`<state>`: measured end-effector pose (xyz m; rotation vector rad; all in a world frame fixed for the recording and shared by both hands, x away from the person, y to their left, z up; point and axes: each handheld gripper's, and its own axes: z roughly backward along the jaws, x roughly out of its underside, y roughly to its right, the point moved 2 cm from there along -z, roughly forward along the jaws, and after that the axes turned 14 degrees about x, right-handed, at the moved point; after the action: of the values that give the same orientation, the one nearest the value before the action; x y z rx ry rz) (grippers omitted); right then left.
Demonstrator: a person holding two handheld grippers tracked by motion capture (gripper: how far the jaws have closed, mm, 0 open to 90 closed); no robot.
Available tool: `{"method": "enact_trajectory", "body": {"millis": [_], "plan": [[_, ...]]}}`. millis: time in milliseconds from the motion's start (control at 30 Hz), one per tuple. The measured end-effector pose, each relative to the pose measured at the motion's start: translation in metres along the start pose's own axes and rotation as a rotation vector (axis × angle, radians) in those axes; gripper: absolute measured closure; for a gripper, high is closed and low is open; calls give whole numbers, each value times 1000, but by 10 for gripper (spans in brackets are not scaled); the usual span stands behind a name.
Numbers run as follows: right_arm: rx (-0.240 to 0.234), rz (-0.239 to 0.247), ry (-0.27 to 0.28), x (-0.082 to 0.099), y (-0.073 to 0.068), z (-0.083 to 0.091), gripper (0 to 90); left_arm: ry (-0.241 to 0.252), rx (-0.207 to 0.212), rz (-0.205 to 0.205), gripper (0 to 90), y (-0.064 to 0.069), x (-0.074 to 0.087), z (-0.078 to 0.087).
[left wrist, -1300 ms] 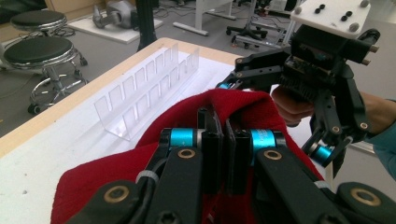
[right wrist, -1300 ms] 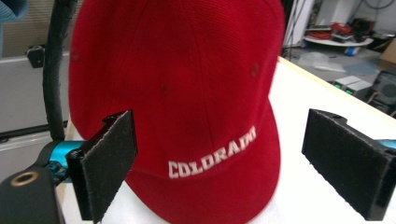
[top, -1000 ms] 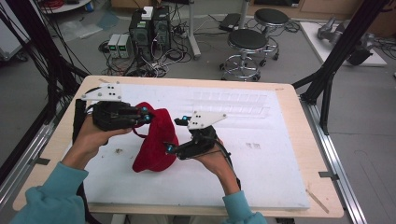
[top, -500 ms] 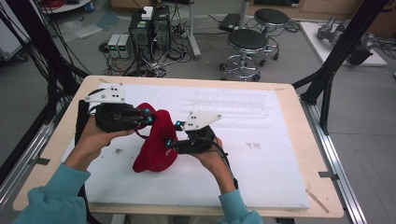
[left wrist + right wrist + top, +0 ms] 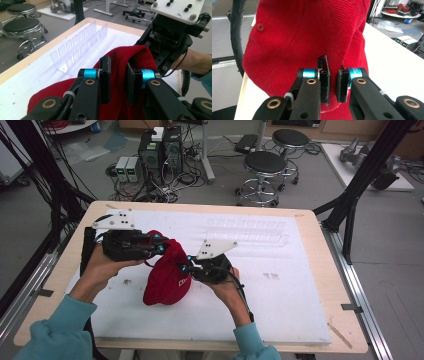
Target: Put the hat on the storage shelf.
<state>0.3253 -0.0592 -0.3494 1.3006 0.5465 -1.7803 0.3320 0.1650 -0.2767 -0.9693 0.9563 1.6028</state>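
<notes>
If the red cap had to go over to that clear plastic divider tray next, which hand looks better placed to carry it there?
Probably the right gripper: it sits on the red fabric cap's side nearer the clear plastic divider tray. The left gripper grips the cap's far side.

You had little to read here; the red cap [image 5: 167,276] bore a small patch of white lettering on its side near your right gripper [image 5: 186,268], too blurred to make out; no other text, number or label was legible.
</notes>
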Motion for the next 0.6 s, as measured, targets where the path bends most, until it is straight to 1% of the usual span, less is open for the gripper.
{"method": "enact_trajectory", "body": {"millis": [33,67,100,133,167,200,233,267,300,333,367,400,433,600], "plan": [[1,-1,-1,0,0,0,854,3,-10,1,748,0,0,0],[8,-1,0,0,0,1,855,11,-22,4,697,0,0,2],[12,-8,4,-1,0,2,857,18,-31,8,575,0,0,3],[14,-13,9,-1,1,2,858,28,-37,9,518,0,0,4],[14,-13,9,-1,1,2,858,28,-37,9,473,0,0,4],[24,-18,15,-1,1,4,859,39,-39,9,428,0,-1,5],[24,-18,15,-1,1,4,859,52,-48,6,428,0,0,6],[28,-25,17,-1,2,5,859,58,-65,9,295,0,0,7],[28,-25,17,-1,2,5,859,65,-77,17,295,0,1,8],[34,-27,16,-1,3,6,859,65,-78,15,275,-1,3,9],[34,-27,16,-1,3,6,859,74,-71,17,275,-2,4,11],[38,-25,13,-1,4,6,860,90,-73,34,186,-3,6,13],[38,-25,13,-1,4,6,860,90,-73,34,171,-3,6,13],[46,-34,20,-1,5,7,860,100,-70,37,162,-3,7,18]]}}
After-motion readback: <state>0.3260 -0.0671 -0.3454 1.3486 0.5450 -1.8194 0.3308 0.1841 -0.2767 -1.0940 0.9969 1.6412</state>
